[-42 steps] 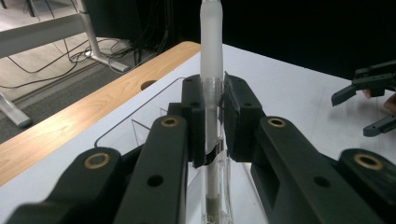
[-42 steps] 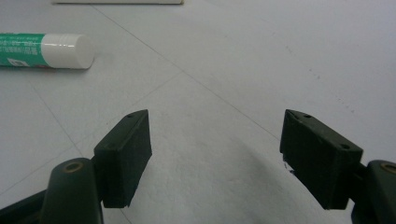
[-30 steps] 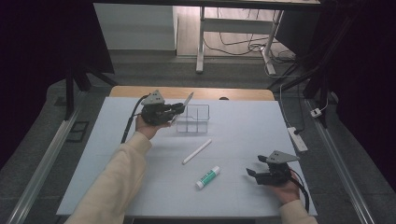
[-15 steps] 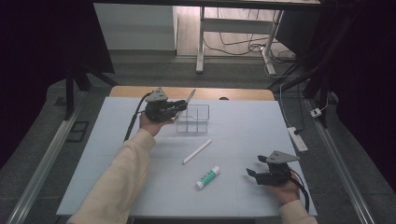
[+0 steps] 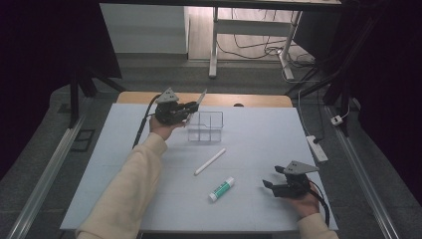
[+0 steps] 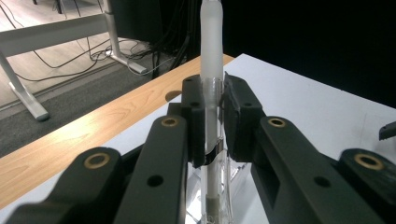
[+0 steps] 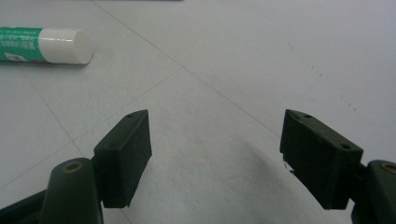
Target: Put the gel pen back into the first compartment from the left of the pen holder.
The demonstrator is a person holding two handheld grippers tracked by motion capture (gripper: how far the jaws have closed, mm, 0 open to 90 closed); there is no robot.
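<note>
The left gripper (image 6: pixel 215 116) has its jaws clamped on a pen (image 6: pixel 211 56), gripped mid-shaft and held tilted above the clear organizer (image 5: pixel 205 127) at the far left of the table (image 5: pixel 259 134), probably so its lower end can drop into a compartment. The right gripper (image 7: pixel 215 158) rests low at the near right, jaws wide apart and holding nothing. A glue stick (image 5: pixel 221 189) lies just left of it, and a white stick (image 5: pixel 209 161) lies between that and the organizer.
</note>
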